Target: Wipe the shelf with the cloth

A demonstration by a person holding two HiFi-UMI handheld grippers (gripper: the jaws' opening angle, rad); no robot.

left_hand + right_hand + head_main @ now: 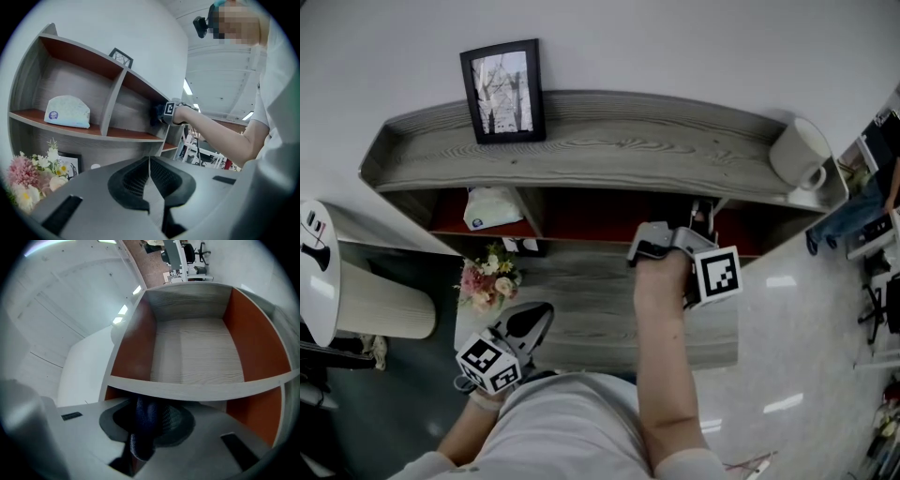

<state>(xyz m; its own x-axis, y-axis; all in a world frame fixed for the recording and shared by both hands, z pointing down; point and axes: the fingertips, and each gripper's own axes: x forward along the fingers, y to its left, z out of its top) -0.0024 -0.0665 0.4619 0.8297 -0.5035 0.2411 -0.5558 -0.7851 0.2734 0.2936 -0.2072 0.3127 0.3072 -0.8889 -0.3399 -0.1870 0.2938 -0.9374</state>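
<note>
Left gripper (pixel 149 163) and right gripper (pixel 147 414) are both light grey plastic tongs, with black ribbed pads (pixel 132 183) inside the jaws. Left cube (pixel 487 364) and right cube (pixel 717 274), behind the jaws, are white with black square markers. White short-sleeved tee (pixel 572 427).

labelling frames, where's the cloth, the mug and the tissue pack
cloth (pixel 143 423): right gripper view, dark fold between the jaws
mug (pixel 797 150): head view, its white side
tissue pack (pixel 68 111): left gripper view, its front face
</note>
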